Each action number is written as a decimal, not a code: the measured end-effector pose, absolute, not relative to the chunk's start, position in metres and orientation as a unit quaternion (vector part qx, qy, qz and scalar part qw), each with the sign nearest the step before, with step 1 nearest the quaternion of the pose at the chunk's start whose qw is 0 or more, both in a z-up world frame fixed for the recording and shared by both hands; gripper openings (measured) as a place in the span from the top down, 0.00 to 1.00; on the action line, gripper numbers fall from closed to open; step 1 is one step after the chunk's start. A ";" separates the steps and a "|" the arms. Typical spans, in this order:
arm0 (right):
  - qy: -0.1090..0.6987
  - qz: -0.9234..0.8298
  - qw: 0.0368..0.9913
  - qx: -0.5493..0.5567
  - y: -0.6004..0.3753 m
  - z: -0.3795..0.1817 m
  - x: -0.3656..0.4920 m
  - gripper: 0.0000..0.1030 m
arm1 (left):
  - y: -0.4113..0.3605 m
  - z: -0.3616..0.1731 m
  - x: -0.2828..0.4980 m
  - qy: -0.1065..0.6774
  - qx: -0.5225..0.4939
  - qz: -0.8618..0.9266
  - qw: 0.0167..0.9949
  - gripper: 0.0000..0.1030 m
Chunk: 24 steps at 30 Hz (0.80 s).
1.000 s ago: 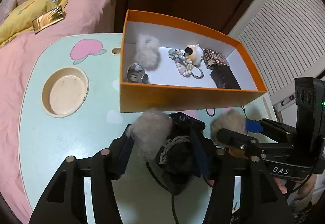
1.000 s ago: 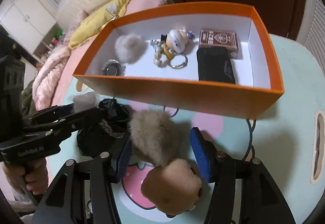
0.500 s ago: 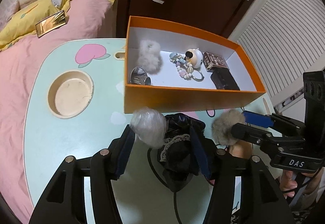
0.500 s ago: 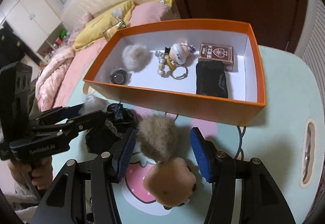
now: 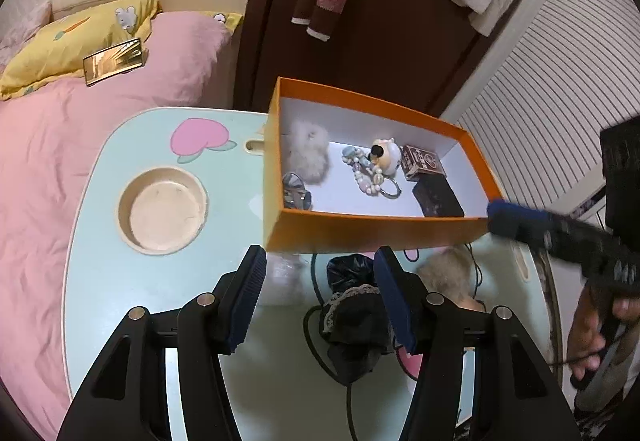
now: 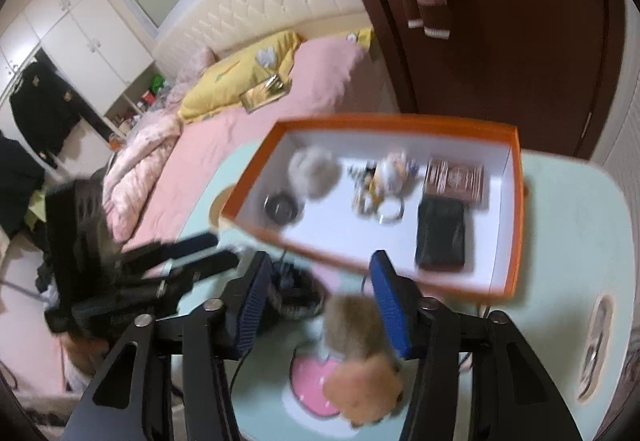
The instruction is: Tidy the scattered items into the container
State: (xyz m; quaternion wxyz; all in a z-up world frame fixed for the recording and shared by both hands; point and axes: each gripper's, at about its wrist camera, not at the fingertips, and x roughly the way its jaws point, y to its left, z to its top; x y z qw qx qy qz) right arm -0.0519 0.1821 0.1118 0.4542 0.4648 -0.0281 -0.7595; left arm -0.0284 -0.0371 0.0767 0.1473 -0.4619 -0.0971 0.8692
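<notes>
An orange box [image 5: 372, 231] stands on the mint-green table [image 5: 160, 281], holding a white fluffy ball [image 5: 308, 157], a bead keychain [image 5: 376, 165], a card pack and a black wallet. My left gripper [image 5: 320, 301] hovers open above a blurred grey pompom [image 5: 284, 273] and a black lace pouch [image 5: 356, 309]. Neither is pressed by its pads. My right gripper [image 6: 320, 305] hangs above the table with its jaws closing. A grey-brown pompom [image 6: 352, 325] lies below them beside the right finger, with a tan pompom [image 6: 364, 389] nearer the camera. Nothing is gripped.
A round recess [image 5: 162, 211] is sunk into the table left of the box. A black cable [image 5: 316, 333] loops under the pouch. A pink bed [image 5: 48, 145] lies past the table's left edge. A dark door and slatted wall stand behind the box [image 6: 518, 221].
Both grippers have risen, so the box and the loose items look smaller and farther. The right fingers stand closer together. The grey-brown pompom now sits beside the right finger, not midway.
</notes>
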 end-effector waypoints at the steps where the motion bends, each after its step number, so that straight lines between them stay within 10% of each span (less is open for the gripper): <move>1: -0.028 -0.762 0.452 0.464 0.178 0.113 -0.058 0.56 | -0.038 0.076 -0.028 -0.098 -0.462 0.869 0.146 0.45; 24: 0.061 -0.702 0.426 0.568 0.076 0.037 -0.130 0.91 | -0.051 0.081 -0.026 -0.110 -0.460 0.872 0.131 0.45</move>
